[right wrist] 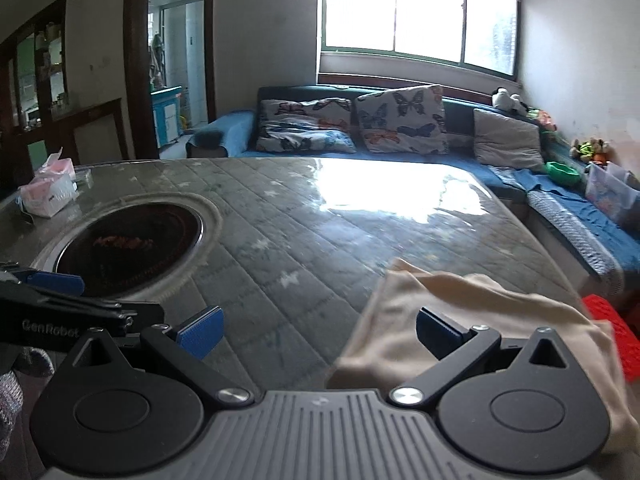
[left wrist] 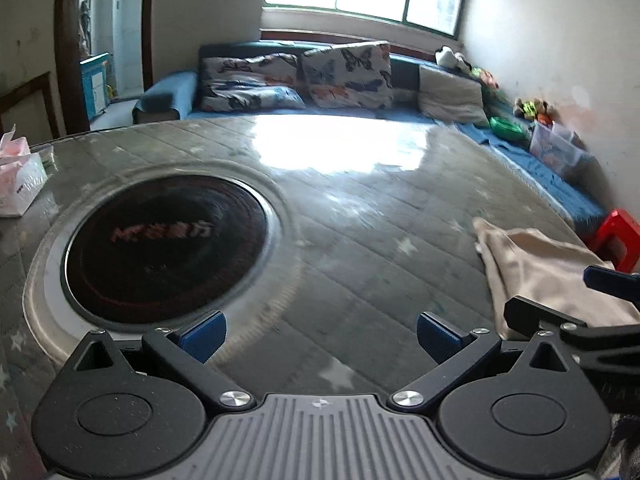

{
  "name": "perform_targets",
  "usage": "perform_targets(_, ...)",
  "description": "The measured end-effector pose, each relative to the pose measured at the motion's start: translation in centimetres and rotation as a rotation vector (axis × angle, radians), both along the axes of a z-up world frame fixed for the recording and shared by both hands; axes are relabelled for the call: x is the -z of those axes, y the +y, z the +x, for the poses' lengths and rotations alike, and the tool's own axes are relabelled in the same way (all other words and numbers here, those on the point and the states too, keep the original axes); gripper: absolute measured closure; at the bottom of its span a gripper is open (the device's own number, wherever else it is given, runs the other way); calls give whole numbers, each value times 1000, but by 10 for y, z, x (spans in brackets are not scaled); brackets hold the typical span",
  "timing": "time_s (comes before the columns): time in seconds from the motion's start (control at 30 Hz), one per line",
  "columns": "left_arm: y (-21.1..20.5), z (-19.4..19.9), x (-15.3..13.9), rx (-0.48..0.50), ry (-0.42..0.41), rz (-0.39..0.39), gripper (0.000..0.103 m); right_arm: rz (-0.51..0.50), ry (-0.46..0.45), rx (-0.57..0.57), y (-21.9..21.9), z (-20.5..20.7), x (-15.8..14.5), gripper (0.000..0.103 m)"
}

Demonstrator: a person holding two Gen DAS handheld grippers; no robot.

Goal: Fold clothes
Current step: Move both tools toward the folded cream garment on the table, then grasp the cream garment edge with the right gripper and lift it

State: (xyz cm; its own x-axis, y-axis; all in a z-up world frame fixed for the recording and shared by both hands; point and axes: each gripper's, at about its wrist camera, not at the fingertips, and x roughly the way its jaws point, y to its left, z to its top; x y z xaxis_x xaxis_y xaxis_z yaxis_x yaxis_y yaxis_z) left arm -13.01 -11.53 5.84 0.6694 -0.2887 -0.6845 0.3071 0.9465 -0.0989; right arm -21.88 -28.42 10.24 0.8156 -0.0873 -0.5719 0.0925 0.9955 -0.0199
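Observation:
A beige garment (left wrist: 548,276) lies folded on the right side of the glass-topped table (left wrist: 340,216). In the right wrist view the same garment (right wrist: 460,312) sits under and ahead of the right-hand finger. My left gripper (left wrist: 320,340) is open above bare table, with nothing between its blue pads. My right gripper (right wrist: 318,334) is open too; its right pad (right wrist: 436,332) hovers over the cloth, whether touching I cannot tell. The right gripper shows at the right edge of the left wrist view (left wrist: 592,304), and the left gripper at the left edge of the right wrist view (right wrist: 60,300).
A round black hotplate (left wrist: 166,240) is set into the table at left. A tissue box (left wrist: 18,180) stands at the far left edge. Beyond the table runs a blue sofa (left wrist: 280,92) with butterfly cushions; a red stool (left wrist: 618,236) stands at right.

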Motion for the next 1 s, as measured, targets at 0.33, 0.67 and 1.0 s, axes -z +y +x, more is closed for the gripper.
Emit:
perform_targets(0.33,-31,-38,-5,73,15,-1,0,-1,-11,105,-8,-55,-1,0)
perform_targets(0.67,-54,-60,-7,129,-15,21,0,52,-26,201,-24,-92,3,0)
perform_targets(1.0,-66,-47,-32,150,-93,36,0,-5,-44,222,-64,-64,-8,0)
